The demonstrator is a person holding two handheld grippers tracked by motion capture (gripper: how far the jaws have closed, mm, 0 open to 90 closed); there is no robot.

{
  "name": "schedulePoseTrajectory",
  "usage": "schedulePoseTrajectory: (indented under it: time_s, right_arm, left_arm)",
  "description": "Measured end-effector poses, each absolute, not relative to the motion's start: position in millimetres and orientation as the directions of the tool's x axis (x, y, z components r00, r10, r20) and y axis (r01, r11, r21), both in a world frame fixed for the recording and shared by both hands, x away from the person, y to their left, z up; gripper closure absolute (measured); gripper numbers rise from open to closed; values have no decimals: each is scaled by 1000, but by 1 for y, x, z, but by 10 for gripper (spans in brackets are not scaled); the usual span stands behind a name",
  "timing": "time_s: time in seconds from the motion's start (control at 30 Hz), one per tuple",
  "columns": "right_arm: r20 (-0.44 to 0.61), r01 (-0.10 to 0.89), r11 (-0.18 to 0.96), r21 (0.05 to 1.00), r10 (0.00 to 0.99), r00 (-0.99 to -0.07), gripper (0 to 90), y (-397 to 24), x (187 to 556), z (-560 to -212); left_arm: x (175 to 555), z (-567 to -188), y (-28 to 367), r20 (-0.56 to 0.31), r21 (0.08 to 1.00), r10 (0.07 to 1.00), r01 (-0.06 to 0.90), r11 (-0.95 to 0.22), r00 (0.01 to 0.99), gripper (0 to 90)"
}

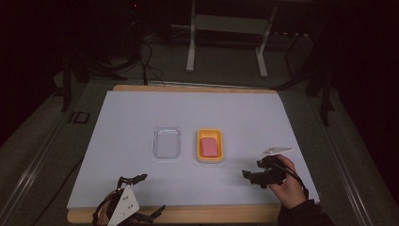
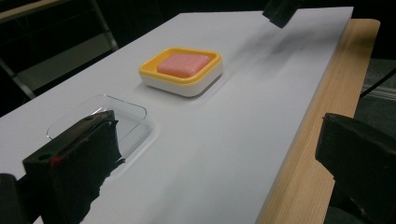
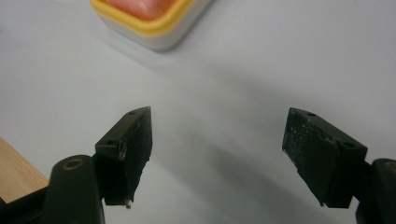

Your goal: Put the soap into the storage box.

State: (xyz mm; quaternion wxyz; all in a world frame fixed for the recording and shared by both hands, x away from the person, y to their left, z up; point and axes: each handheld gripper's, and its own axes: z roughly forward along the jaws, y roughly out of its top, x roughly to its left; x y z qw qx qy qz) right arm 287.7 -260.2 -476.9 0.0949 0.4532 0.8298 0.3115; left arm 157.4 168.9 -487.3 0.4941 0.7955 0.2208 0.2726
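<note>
Nearest us, at the table's front edge, we see the left gripper (image 1: 150, 194) with its grey three-cornered plate on top, its 2 jaws spread wide and holding nothing. In the left gripper view one jaw hangs over the white sheet (image 2: 224, 140), the other over the wooden table edge (image 2: 322, 112). The right gripper (image 1: 250, 175) sits in the person's right hand (image 1: 288, 186) toward the front right of the sheet — its jaws are also parted and empty, hovering above bare white surface. At the sheet's middle we find 2 items side by side but apart: a clear plastic tray (image 1: 167, 141) on the left, and a yellow-rimmed dish (image 1: 210, 158) holding a pink soap bar (image 1: 209, 146) — the dish's corner shows just ahead of the right jaws.
</note>
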Motion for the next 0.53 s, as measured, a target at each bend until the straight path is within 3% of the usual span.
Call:
schedulePoseTrajectory:
  time_s: [0.53]
  right_arm:
    - [127,713,379,590,829,-545,246,-271,288,-490]
  left_arm:
    - [157,-487,168,224,902,610,75,-425,760,5]
